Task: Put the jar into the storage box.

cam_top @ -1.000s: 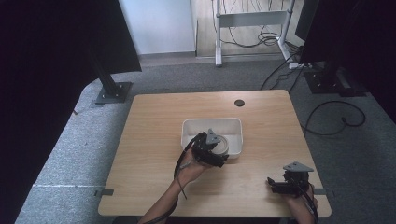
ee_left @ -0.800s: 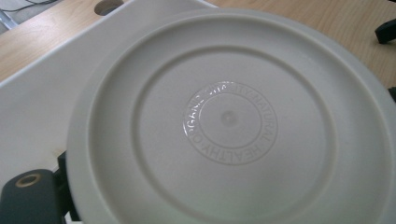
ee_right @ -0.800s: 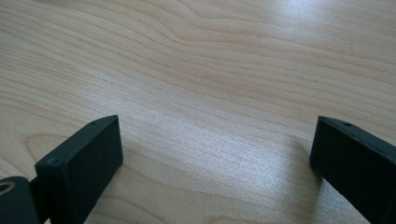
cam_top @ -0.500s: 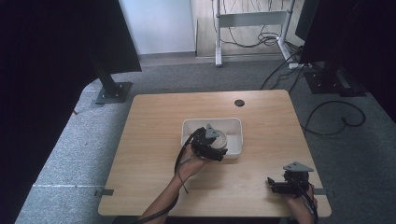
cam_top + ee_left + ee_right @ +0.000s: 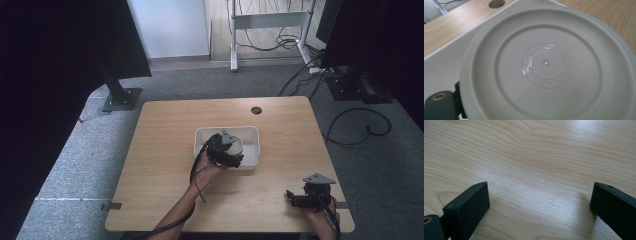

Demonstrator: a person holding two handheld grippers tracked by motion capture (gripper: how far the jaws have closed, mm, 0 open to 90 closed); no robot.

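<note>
Left claw holds a round white plate by its rim over the white tray; a loose grip could drop it. Right claw rests wide on the surface.

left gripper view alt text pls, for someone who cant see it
A round white plate, embossed with ring lettering at its centre, sits close to the camera inside a white tray on a wooden table. One black jaw shows at the plate's lower left edge.

From my seat, the round lid runs off the left gripper view's edges from three to seven o'clock and covers most of the white tub, hiding all but one jaw of the left gripper, so I can't read its grip.
</note>
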